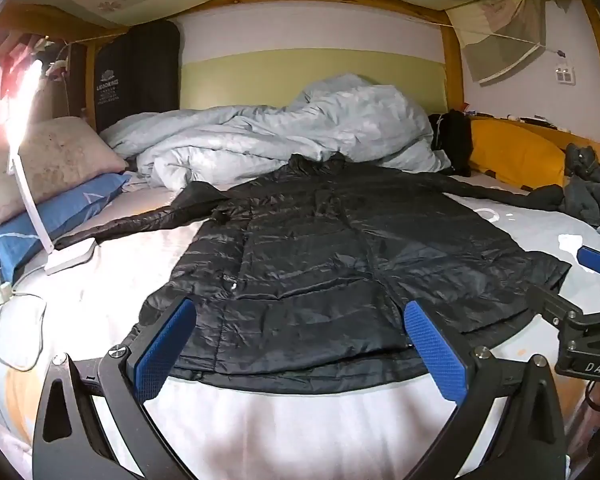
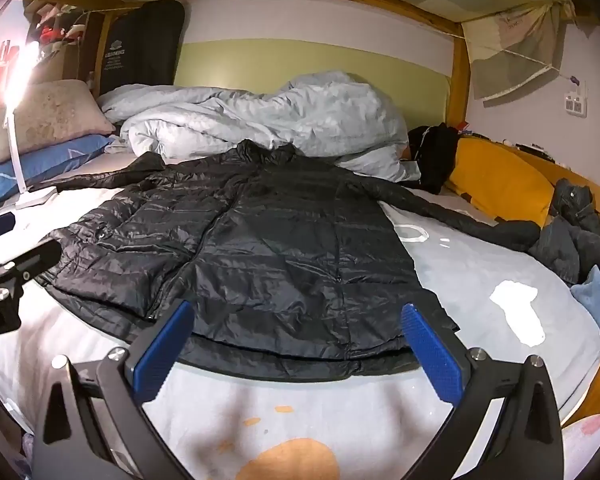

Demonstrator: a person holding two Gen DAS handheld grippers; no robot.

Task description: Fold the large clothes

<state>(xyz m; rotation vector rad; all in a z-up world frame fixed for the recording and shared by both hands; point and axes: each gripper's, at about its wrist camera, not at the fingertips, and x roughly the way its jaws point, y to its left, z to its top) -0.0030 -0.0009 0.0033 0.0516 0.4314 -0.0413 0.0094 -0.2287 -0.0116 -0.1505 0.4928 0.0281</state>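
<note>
A long black puffer jacket (image 1: pixel 320 248) (image 2: pixel 252 248) lies spread flat on the bed, collar toward the far wall, hem nearest me, both sleeves stretched out sideways. My left gripper (image 1: pixel 300 344) hovers open just short of the hem, toward the jacket's left half, with nothing between its blue pads (image 1: pixel 164 344). My right gripper (image 2: pixel 296 344) is also open and empty, above the hem at the jacket's right half. In the left wrist view, the right gripper's (image 1: pixel 580 280) fingers show at the right edge; the left gripper's (image 2: pixel 4 240) fingers show at the left edge of the right wrist view.
A rumpled pale blue duvet (image 1: pixel 292 128) is piled behind the jacket. A lit white desk lamp (image 1: pixel 52 220) stands at left near pillows (image 1: pixel 48 160) and cables. A yellow cushion (image 2: pixel 500 184) and dark clothes (image 2: pixel 572 232) lie at right. The wooden bed frame (image 1: pixel 452 64) borders the mattress.
</note>
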